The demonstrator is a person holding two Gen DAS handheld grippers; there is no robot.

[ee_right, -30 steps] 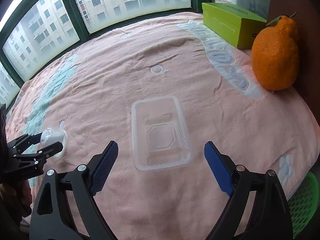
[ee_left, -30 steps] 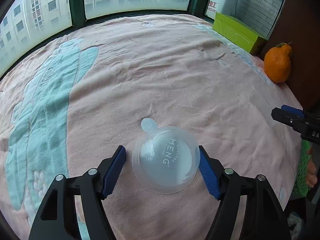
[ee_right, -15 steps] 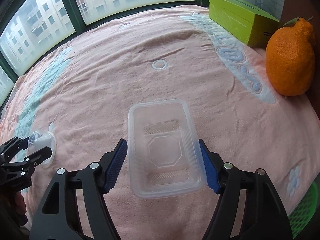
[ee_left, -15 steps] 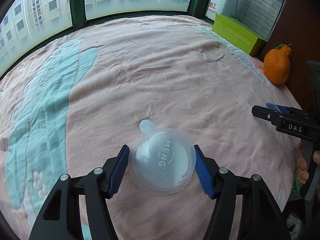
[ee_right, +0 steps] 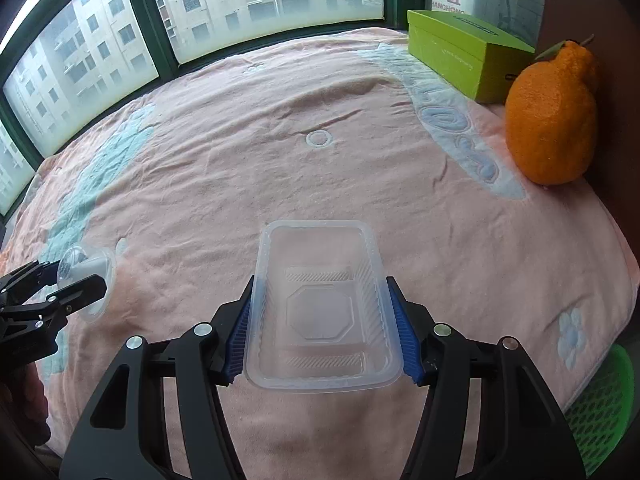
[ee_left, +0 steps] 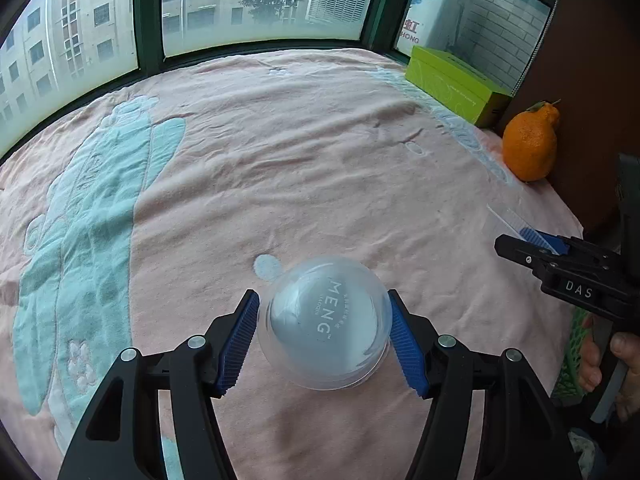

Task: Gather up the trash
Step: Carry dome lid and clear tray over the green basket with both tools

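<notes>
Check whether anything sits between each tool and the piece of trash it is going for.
Nothing visible does. The left tool already brackets the clear plastic cup, and the right tool brackets the clear plastic tray, pads at their sides.

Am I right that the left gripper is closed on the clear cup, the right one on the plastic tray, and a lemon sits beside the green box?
Nearly. The fruit beside the green box is an orange, not a lemon; the right wrist view shows it. The left gripper is closed on the cup, the right gripper on the tray.

Green-framed windows (ee_left: 256, 4) behind a pink blanket (ee_right: 280, 128), probably a bed.
</notes>
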